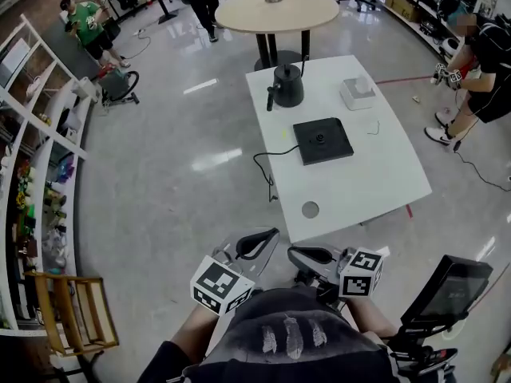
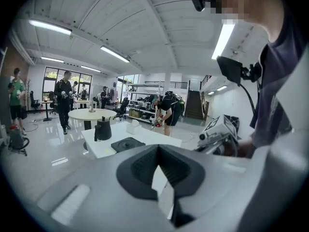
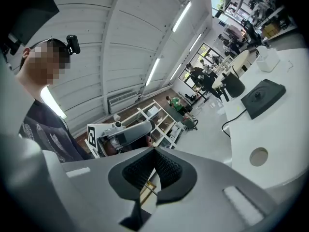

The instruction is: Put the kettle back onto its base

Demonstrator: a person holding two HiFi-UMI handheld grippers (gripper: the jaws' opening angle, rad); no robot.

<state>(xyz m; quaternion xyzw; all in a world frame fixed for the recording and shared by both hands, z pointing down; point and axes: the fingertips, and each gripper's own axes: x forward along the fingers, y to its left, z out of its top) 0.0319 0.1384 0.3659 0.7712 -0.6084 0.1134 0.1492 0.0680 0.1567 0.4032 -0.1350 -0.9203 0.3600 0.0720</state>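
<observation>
A black kettle stands at the far end of the white table. Its flat black base lies nearer, in the middle, with nothing on it. Both grippers are held close to my body, short of the table's near edge. My left gripper is shut and empty. My right gripper also looks shut, with nothing between its jaws. Each gripper appears in the other's view, facing across.
A white box sits right of the kettle. The base's cable hangs off the table's left edge. A round beige table stands behind, shelves and a wooden chair at left, a person at right.
</observation>
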